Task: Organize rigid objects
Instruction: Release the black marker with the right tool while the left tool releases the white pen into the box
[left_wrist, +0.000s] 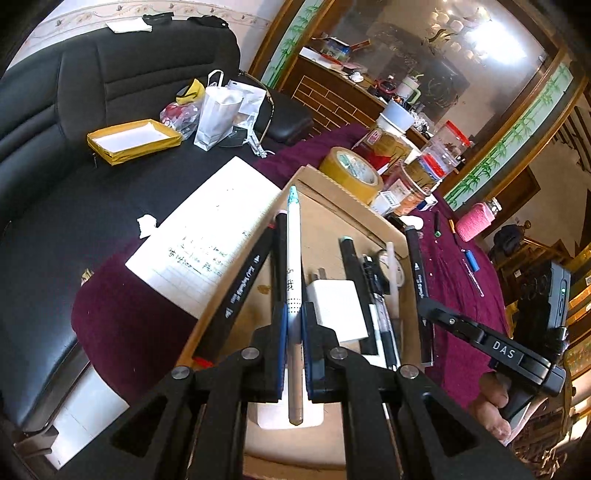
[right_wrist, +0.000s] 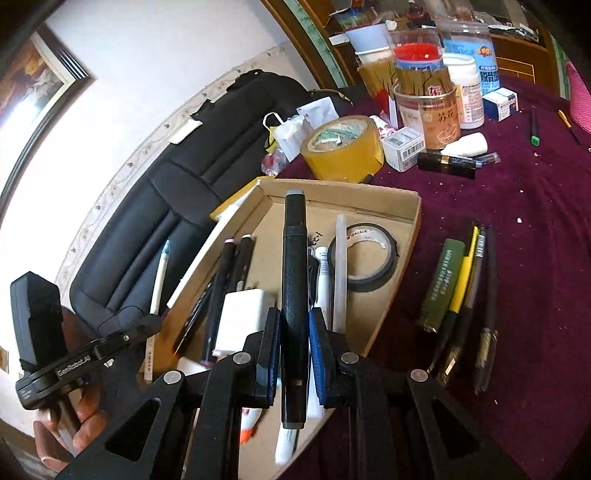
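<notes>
The left gripper (left_wrist: 294, 325) has its jaws closed tight on a white pen (left_wrist: 293, 266), held lengthwise along the fingers with its patterned cap pointing to twelve o'clock over the cardboard tray (left_wrist: 373, 225). The right gripper (right_wrist: 291, 343) has its jaws clamped on a thick black marker (right_wrist: 294, 280), also lying along the fingers and hanging above the same tray (right_wrist: 402, 254).

Both things look light and stiff, so weight is no worry, but the barrels are smooth and round and could roll or slip between the pads. Each is gripped low on the barrel, with most of its length sticking out ahead, so I would guess the far tip may swing if it touches anything.

Inside the tray, markers, a white charger block (left_wrist: 338, 310) and a roll of black tape (right_wrist: 364, 256) already lie together. At three o'clock of the tray in the right view, a loose bunch of pens (right_wrist: 465, 295) waits on the purple desk (right_wrist: 517, 229) cloth.
</notes>
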